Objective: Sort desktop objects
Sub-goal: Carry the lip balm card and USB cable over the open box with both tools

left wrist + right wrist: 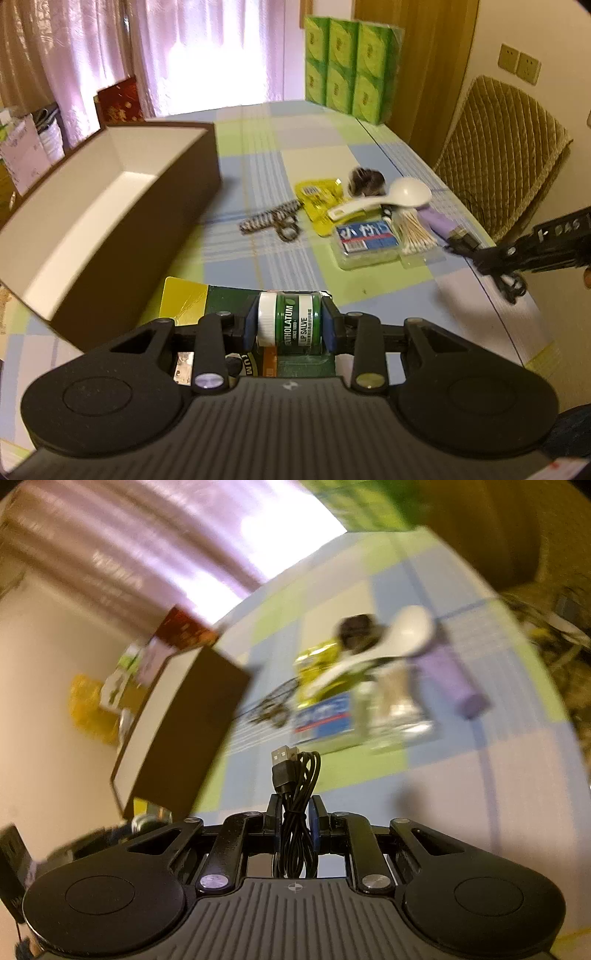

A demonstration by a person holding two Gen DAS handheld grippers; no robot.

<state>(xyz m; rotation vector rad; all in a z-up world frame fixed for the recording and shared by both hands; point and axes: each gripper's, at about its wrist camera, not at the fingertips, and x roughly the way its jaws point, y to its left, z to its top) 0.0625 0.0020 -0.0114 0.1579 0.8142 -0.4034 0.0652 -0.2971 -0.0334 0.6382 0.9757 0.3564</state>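
Left gripper (290, 325): blue-padded fingers pressed onto a small green lip-salve jar with a white screw lid (290, 323), jar held sideways, lid end toward the left pad. The jar is still on its green and gold backing card (184, 304), which sticks out to the left beneath the fingers. The card's near-left corner overlaps the front corner of a brown open-topped cardboard box with a white inside (110, 206). Nothing can be seen inside the box from this angle.

Right gripper (295, 808): fingers pinched close on a coiled black USB cable (295, 794), silver plug pointing forward past the fingertips. Held above the checked blue, green and cream tablecloth (461, 812); the view is motion-blurred. From the left wrist view this gripper (491, 264) comes in at the right edge, cable loops hanging under it.

Remaining cluster, mid-table, right of the box and well apart from it:
- striped spring-like hair clip (271, 221), leftmost
- yellow foil packet (319, 199)
- dark round fuzzy item (365, 181), identity unclear
- white plastic spoon (388, 199), handle resting across the packet
- clear case with a blue and red label (365, 240)
- bundle of cotton swabs (415, 230), touching the case
- lilac cylinder (437, 221), just beside the swabs

Far table edge: stacked green tissue packs (351, 70). Wicker chair back with a quilted cover (506, 147) to the right of the table.
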